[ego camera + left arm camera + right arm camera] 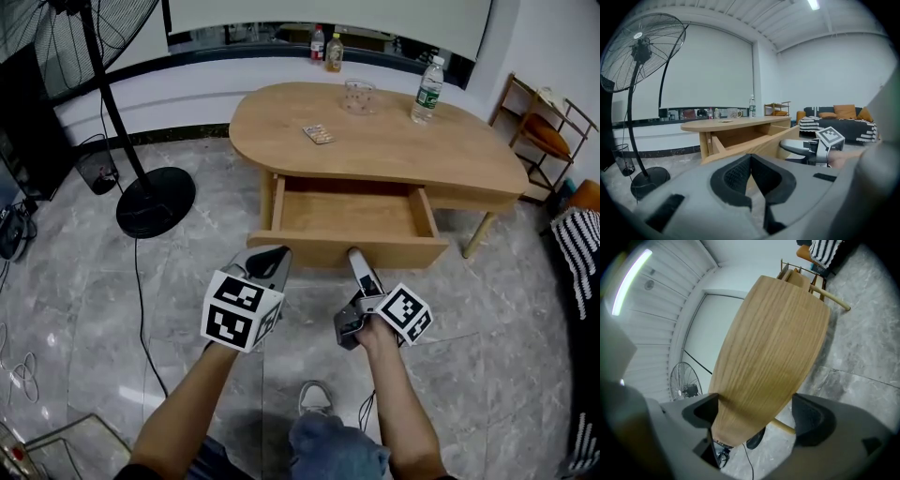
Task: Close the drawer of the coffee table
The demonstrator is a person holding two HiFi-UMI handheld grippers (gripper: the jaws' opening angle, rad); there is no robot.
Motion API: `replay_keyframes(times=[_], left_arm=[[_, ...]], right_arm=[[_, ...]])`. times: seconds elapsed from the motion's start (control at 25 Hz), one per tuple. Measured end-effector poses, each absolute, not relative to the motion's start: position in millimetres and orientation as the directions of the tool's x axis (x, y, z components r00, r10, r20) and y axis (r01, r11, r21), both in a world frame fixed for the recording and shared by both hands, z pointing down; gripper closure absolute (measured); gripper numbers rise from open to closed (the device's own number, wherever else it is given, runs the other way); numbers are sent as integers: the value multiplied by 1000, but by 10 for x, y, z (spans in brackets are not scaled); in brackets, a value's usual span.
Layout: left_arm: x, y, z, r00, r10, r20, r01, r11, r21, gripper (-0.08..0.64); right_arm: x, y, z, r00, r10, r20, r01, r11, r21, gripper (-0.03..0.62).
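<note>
The oval wooden coffee table (pixel 394 141) has its drawer (pixel 349 214) pulled out, and the drawer is empty. My right gripper (pixel 355 255) is turned on its side with its tips at the drawer's front panel (pixel 394 253). In the right gripper view its jaws stand open (pixel 754 416) and the panel's wood (pixel 773 348) fills the space ahead of them. My left gripper (pixel 267 262) hangs a little short of the panel's left part, touching nothing. Its pads meet (pixel 751 176), so it is shut and empty. The left gripper view shows the open drawer (pixel 740 138) and the right gripper (pixel 794 146).
On the tabletop are a plastic bottle (pixel 427 91), a glass bowl (pixel 360 96) and a blister pack (pixel 318 134). A standing fan's base (pixel 150 202) with its cable sits on the floor at left. A wooden rack (pixel 544 131) stands at right. My shoe (pixel 314 398) is below.
</note>
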State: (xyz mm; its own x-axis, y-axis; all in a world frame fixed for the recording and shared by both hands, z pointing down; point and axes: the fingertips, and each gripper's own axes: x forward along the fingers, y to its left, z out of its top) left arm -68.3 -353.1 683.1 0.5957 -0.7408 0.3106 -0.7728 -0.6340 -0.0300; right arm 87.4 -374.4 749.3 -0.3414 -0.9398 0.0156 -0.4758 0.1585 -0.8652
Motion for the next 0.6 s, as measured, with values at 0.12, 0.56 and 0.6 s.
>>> replay_keyframes(times=[0.12, 0.56, 0.6], left_arm=[[-675, -3549, 6826, 596, -743, 303, -774, -633, -30, 552], [-667, -3687, 6815, 594, -750, 290, -779, -626, -25, 552], [-677, -3723, 6813, 593, -752, 288, -780, -625, -25, 552]], right_arm=[[862, -3755, 7484, -365, -930, 37, -472, 151, -868, 115], [891, -3977, 7487, -354, -934, 51, -462, 128, -877, 118], [887, -4018, 7487, -357, -933, 50, -462, 130, -877, 118]])
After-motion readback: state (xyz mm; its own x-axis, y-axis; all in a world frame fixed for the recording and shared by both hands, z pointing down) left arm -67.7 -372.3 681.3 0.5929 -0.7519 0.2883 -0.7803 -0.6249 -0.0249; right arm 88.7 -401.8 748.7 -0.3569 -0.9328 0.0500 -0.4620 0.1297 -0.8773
